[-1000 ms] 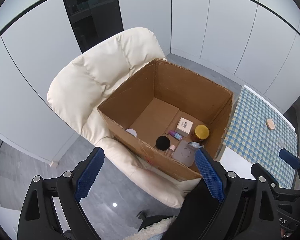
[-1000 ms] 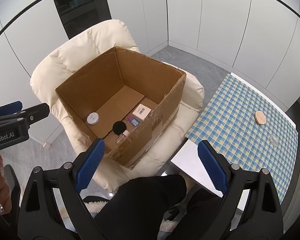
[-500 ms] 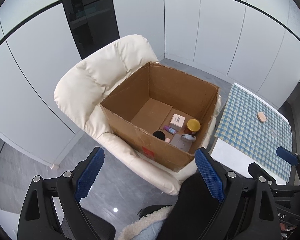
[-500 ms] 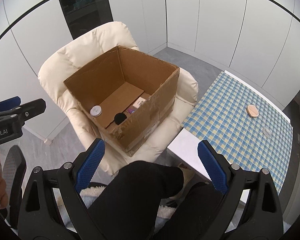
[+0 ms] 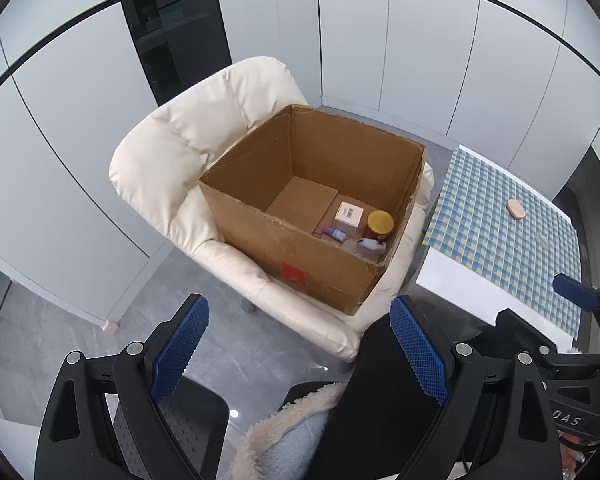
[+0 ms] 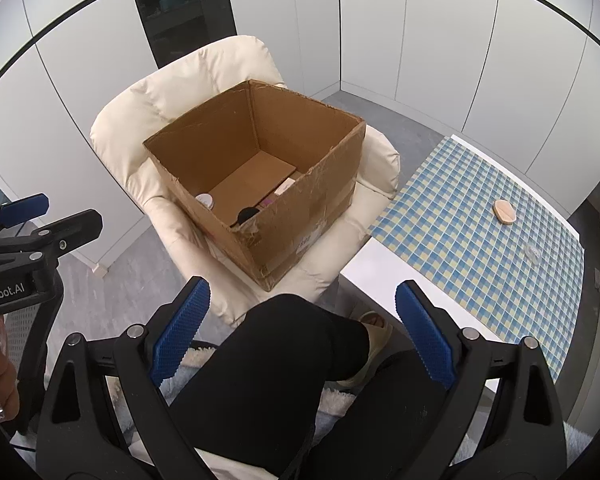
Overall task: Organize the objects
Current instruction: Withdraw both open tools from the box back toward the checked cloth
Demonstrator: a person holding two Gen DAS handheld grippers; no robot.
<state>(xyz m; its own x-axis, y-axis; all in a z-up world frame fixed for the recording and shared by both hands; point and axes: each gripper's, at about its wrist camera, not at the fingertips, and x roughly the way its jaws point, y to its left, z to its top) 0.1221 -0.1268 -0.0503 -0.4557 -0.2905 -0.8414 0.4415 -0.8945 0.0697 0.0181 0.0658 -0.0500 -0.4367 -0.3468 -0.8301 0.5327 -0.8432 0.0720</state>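
One box (image 5: 300, 248) on one chair (image 5: 188, 168), with a jar (image 5: 380, 222), small carton (image 5: 349, 216) and bottle (image 5: 336, 233) inside. Two grippers, left (image 5: 298, 354) and right (image 6: 300, 334), both spread wide, holding nothing. One pad (image 6: 504, 211) on one checked table (image 6: 460, 248). Black leg (image 6: 276, 360) below.

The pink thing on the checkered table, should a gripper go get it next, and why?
Probably yes: swing the right gripper toward the pink thing. Both grippers are open and empty, the box already holds several items, and that one lies out on the table.
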